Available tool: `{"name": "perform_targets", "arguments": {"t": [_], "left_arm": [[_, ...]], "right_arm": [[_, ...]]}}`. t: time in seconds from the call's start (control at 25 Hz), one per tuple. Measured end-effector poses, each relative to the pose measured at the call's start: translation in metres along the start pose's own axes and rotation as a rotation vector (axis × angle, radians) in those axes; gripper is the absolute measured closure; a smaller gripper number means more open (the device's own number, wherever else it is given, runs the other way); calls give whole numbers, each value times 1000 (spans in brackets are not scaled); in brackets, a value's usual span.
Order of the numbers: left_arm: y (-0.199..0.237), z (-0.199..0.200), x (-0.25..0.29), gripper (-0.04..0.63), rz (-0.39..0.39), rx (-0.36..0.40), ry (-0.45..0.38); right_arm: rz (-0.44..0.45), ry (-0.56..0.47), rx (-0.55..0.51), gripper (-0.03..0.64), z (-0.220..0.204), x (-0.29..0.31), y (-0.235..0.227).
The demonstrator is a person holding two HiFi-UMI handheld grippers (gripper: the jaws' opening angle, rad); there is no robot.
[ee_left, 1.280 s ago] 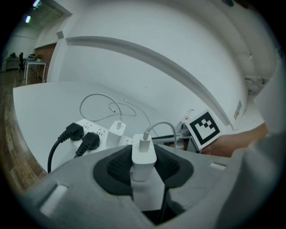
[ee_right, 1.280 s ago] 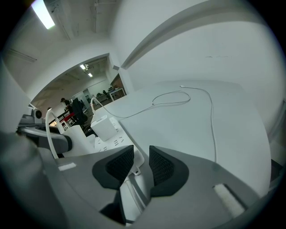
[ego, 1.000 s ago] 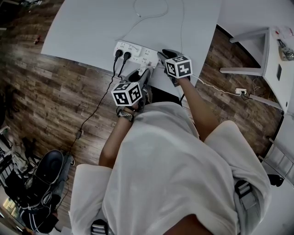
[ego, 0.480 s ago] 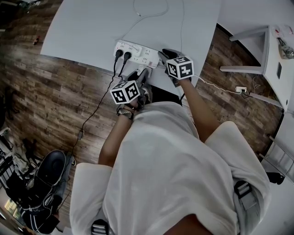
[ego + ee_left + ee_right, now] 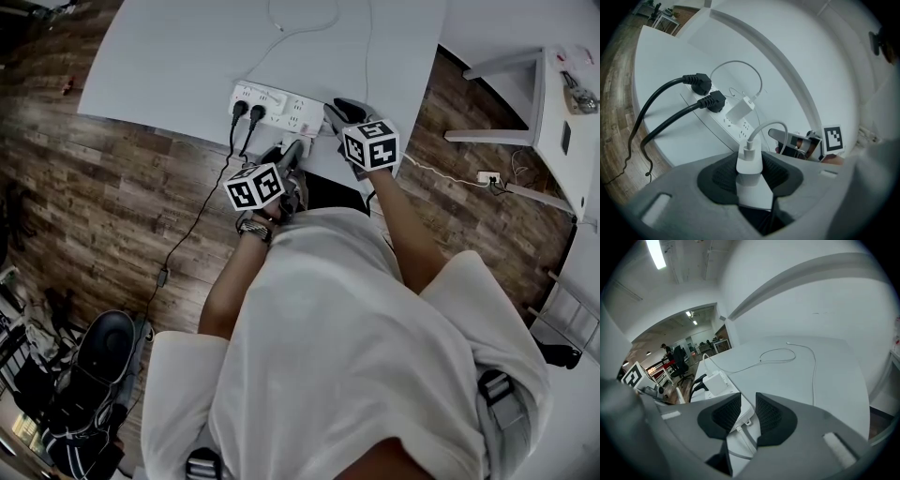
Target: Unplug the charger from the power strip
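the left tool [image 5: 290, 154] is clenched on a white charger [image 5: 749, 165], whose cable end points ahead toward the power strip [image 5: 732, 131]. the charger is judged clear of the sockets, just on the near side of the strip. the strip's long axis runs across the counter [image 5: 665, 61] from far left to near right, with 2 black plugs [image 5: 699, 84] and 1 other white charger [image 5: 740, 109] seated in it. the right tool [image 5: 748, 407] is released, its jaws having just been opening. the strip's end is framed between them, unpressed.
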State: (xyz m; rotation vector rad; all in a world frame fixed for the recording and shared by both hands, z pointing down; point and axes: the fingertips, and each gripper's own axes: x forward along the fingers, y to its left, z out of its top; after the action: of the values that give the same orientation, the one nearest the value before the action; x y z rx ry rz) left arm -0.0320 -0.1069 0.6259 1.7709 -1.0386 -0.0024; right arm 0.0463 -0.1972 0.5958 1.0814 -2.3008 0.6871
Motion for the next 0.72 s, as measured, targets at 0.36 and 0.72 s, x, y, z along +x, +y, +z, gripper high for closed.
{"name": "perform_targets", "arguments": {"t": [0.36,0.72], "left_arm": [[3,1,8,424,28,83,37],[6,4,5,390,117,210,58]], "right_arm": [[-35,-40,-14,517,13,-16,-2],[-37,-41,-11,517,13,-21,2]]}}
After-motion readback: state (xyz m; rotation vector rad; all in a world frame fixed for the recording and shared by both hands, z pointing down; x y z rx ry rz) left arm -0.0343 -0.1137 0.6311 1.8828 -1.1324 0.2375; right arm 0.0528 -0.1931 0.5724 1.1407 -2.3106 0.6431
